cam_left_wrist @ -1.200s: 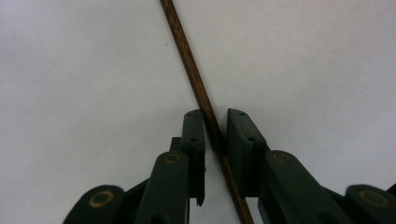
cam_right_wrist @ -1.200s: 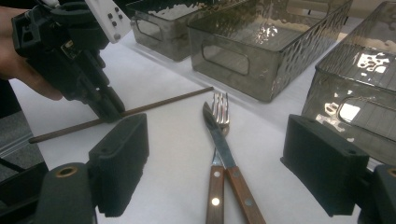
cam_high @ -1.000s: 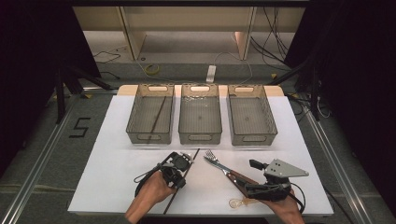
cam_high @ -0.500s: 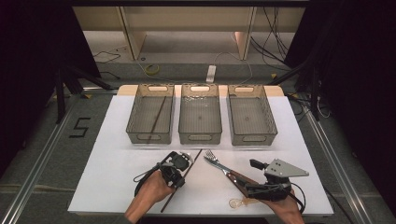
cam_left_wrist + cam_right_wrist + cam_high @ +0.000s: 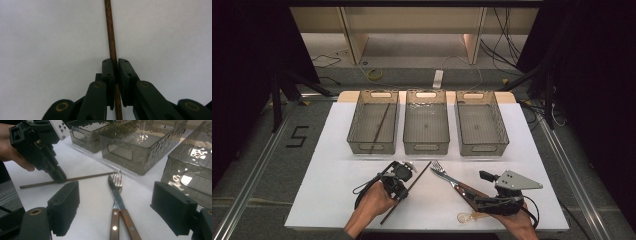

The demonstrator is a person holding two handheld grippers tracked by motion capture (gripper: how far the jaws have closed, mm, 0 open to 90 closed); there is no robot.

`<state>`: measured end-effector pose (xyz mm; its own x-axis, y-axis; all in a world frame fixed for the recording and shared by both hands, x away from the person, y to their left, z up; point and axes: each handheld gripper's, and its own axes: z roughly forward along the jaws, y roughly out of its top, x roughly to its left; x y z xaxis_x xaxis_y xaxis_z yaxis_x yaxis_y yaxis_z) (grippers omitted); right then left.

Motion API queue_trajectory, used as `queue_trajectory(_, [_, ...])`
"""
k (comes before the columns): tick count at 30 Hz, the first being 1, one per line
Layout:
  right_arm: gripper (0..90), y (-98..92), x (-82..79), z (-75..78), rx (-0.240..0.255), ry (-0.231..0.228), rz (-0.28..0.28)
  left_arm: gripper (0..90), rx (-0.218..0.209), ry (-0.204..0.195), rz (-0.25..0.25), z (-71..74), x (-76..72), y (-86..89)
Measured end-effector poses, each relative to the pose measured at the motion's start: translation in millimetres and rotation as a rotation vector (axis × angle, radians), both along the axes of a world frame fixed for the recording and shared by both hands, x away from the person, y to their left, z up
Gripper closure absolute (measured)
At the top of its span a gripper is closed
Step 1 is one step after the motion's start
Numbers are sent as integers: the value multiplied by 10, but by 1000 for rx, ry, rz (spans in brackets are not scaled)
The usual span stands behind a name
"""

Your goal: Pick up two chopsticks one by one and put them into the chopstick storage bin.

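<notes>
left gripper | jaws just closed, pinching chopstick mid-length on table

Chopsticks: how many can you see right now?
2. One chopstick lies in the left bin; the other chopstick lies on the table, clamped in the left gripper.

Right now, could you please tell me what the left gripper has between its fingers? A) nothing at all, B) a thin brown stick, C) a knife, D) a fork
B: in the left gripper view the left gripper has its fingers pressed on either side of the thin brown stick, while the fork and knife lie on the table before the right gripper.
</notes>
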<state>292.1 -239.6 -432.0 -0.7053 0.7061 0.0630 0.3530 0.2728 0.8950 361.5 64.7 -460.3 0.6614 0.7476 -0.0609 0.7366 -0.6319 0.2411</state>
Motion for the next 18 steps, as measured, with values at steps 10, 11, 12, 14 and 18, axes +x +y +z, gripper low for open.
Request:
queue_trajectory(10, [233, 3, -3, 2, 4, 0, 4, 846, -13, 5, -17, 2, -2, 8])
queue_trajectory(11, [233, 3, -3, 2, 4, 1, 5, 847, -20, 6, -22, 9, -4, 9])
queue_trajectory(12, [233, 4, -3, 2, 4, 1, 5, 847, -19, 2, -23, 16, -5, 8])
queue_trajectory(14, [233, 5, -4, 2, 5, 1, 6, 847, -15, -11, -23, 24, 2, 17])
queue_trajectory(18, [233, 6, -6, 3, 5, 1, 8, 847, -23, -27, -12, 60, 11, 52])
